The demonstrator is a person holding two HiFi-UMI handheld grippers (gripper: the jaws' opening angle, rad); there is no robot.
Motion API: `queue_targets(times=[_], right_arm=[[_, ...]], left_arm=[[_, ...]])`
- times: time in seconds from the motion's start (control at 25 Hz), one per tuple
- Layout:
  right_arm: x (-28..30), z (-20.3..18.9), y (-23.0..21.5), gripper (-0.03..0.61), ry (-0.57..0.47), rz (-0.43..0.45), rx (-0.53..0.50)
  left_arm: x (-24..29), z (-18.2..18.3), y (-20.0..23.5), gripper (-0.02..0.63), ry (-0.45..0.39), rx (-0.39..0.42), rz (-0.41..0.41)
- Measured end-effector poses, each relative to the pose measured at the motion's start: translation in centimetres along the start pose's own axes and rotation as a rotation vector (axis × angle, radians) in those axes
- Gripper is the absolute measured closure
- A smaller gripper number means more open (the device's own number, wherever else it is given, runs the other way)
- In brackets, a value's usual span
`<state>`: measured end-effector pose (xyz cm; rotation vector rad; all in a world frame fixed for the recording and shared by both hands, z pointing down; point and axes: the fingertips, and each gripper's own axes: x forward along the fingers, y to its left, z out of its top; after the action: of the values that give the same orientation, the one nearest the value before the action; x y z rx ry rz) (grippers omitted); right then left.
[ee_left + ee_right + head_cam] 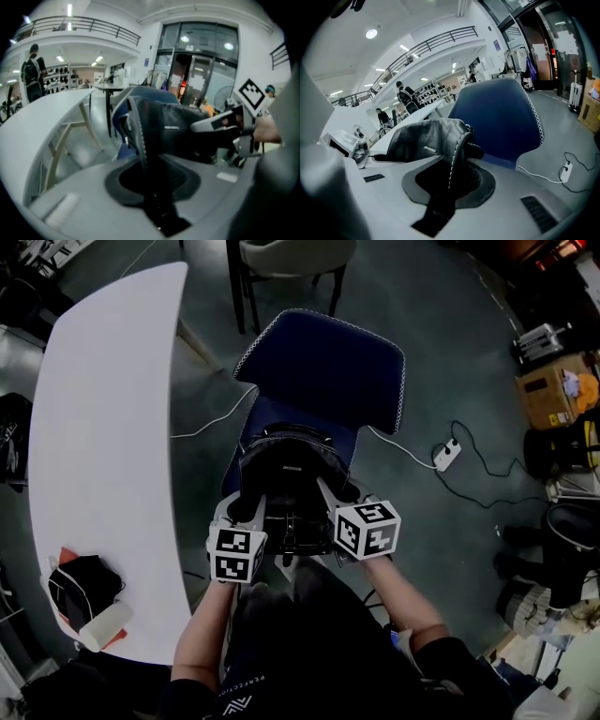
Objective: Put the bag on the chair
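A black leather bag (291, 470) with white stitching rests on the seat of a blue chair (323, 367), in front of its backrest. My left gripper (246, 510) holds the bag's left edge and my right gripper (345, 493) its right edge. In the left gripper view a zippered black edge of the bag (173, 126) runs up between the jaws of the left gripper (152, 178), which is shut on it, and the right gripper (220, 122) shows across the bag. In the right gripper view a stitched edge of the bag (426, 140) sits clamped in the right gripper (450, 183), with the chair's backrest (501, 117) behind.
A long curved white table (103, 409) stands left of the chair, with a black pouch (84, 587) near its front end. A second chair (295, 259) stands beyond. A power strip (447, 454) with cables lies on the floor at right, near cardboard boxes (553, 390).
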<state>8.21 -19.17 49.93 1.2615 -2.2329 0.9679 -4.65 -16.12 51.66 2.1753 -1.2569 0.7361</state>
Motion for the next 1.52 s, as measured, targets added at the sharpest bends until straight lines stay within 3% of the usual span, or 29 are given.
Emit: queue_targets(times=[0.76,1.52], right_arm=[[7.3,-2.5,-7.3,0.525,0.082,-0.071,0.092],[8.7,-0.7,-11.0,0.528,0.066,-0.131,0.144]], left_arm=[[10.8,-1.3,2.3,0.534,0.076,0.07,-0.041],[16.2,1.6,2.5,0.529,0.13,0.156,-0.13]])
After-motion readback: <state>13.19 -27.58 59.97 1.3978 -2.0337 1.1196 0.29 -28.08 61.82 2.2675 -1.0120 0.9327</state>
